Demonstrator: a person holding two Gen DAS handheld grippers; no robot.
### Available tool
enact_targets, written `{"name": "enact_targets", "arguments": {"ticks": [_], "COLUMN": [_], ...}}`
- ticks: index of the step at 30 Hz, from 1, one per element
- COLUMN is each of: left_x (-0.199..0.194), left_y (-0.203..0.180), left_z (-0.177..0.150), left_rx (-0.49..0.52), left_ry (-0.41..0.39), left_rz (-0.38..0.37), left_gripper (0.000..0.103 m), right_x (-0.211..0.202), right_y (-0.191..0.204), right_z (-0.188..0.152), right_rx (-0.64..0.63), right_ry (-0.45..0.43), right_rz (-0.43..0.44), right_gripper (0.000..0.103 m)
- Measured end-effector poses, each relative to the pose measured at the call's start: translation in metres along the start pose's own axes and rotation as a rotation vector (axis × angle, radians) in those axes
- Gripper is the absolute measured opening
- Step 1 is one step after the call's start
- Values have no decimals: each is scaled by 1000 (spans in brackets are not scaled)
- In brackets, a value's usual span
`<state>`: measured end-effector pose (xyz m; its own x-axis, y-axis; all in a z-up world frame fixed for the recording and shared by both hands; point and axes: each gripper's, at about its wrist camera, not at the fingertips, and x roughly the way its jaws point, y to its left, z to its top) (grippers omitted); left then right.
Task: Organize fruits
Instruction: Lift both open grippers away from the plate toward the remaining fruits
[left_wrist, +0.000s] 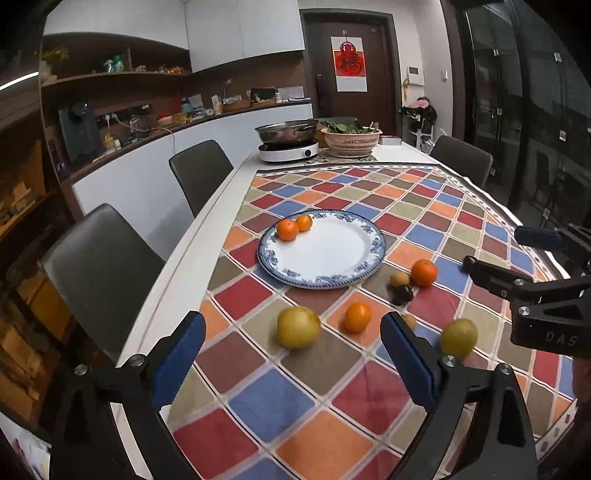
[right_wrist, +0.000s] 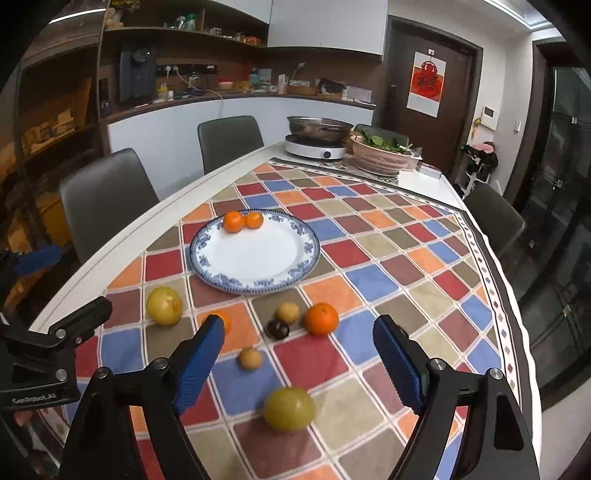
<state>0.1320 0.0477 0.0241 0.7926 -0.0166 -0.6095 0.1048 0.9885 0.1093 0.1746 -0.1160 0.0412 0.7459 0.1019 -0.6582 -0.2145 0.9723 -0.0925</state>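
A blue-rimmed white plate (left_wrist: 332, 254) (right_wrist: 258, 262) on the chequered cloth holds two mandarins (left_wrist: 287, 229) (right_wrist: 234, 220) at its far left rim. Loose on the cloth nearer me lie a yellow fruit (left_wrist: 298, 327) (right_wrist: 164, 305), a mandarin (left_wrist: 357, 317), a bigger orange (left_wrist: 424, 272) (right_wrist: 321, 318), a dark fruit (left_wrist: 402, 294) (right_wrist: 277, 329), small tan fruits (left_wrist: 399, 279) (right_wrist: 250, 358) and a yellow-green fruit (left_wrist: 458, 337) (right_wrist: 289, 408). My left gripper (left_wrist: 293, 321) (right_wrist: 83, 278) hangs open above the yellow fruit. My right gripper (right_wrist: 299, 323) (left_wrist: 491, 248) hangs open and empty above the cluster.
At the table's far end stand an induction cooker with a steel pot (left_wrist: 288, 147) and a basket of greens (left_wrist: 350, 138). Grey chairs (left_wrist: 99, 266) (left_wrist: 201, 173) line the left side, and another chair (left_wrist: 461, 157) stands at the far right. The cloth stops short of the white table edge (left_wrist: 177, 280).
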Motion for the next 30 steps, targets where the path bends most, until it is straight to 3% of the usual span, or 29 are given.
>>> {"name": "enact_targets", "arguments": {"ticks": [10,17,24,30], "left_x": [-12,-14,-11,6], "left_y": [-12,-15,-19,-19], "left_z": [-34,-47,-59,-52], "left_rx": [-4,22,59,101], "left_ry": [-21,-53,-50,-36], "left_rz": [-31,-2,-8,-60], "left_gripper": [97,97,97,95], "right_x": [-16,-13,-10,1], "right_y": [-4,-5,-12,-9], "right_z": [-40,-60,-67,-68], "right_rx": [41,73,118,104], "right_ry": [-1,33,41,96], "right_rz": [-24,-53,-75,-59], "right_gripper": [83,83,83,83]}}
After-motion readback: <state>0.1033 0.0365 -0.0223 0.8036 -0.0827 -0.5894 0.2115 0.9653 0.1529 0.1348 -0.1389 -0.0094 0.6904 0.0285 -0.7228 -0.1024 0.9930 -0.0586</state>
